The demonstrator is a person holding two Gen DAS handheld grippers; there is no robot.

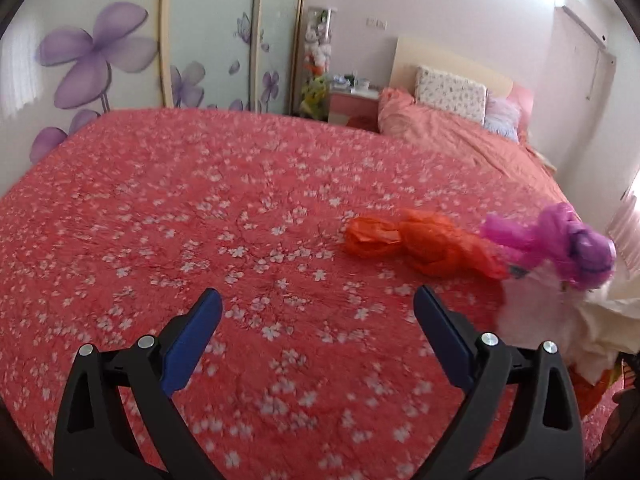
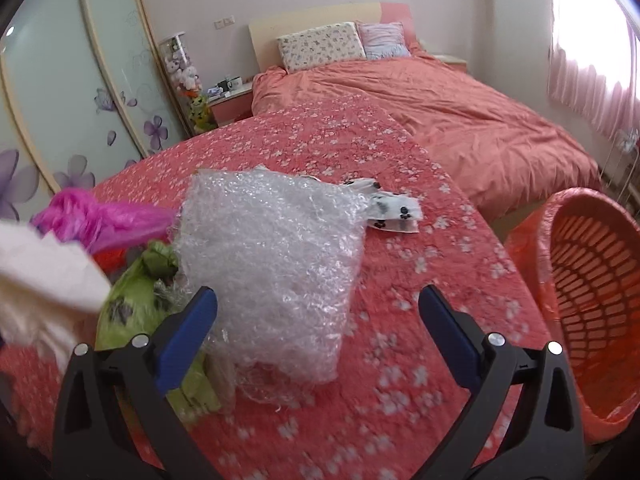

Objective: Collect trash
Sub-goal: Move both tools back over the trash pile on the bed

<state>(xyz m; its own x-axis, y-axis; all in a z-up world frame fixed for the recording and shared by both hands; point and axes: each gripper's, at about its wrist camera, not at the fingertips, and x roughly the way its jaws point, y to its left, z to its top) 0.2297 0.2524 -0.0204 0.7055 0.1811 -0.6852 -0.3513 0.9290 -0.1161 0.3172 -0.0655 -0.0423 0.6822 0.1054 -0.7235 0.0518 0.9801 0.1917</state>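
Trash lies on a red flowered bedspread (image 1: 200,200). In the left wrist view an orange plastic bag (image 1: 416,246) lies right of centre, with a pink bag (image 1: 560,240) and white paper (image 1: 560,320) beyond it at the right edge. My left gripper (image 1: 318,300) is open and empty above the spread, left of the orange bag. In the right wrist view a wad of clear bubble wrap (image 2: 276,264) lies ahead, beside a green bag (image 2: 136,300), the pink bag (image 2: 100,220), white paper (image 2: 44,280) and a paw-print wrapper (image 2: 396,210). My right gripper (image 2: 318,300) is open, over the bubble wrap's near edge.
An orange laundry basket (image 2: 592,300) stands off the bed's right side. A salmon duvet (image 2: 440,120) and pillows (image 2: 320,46) lie at the head of the bed. A wardrobe with purple flowers (image 1: 92,52) lines the left wall. A bedside table (image 2: 232,100) stands beyond.
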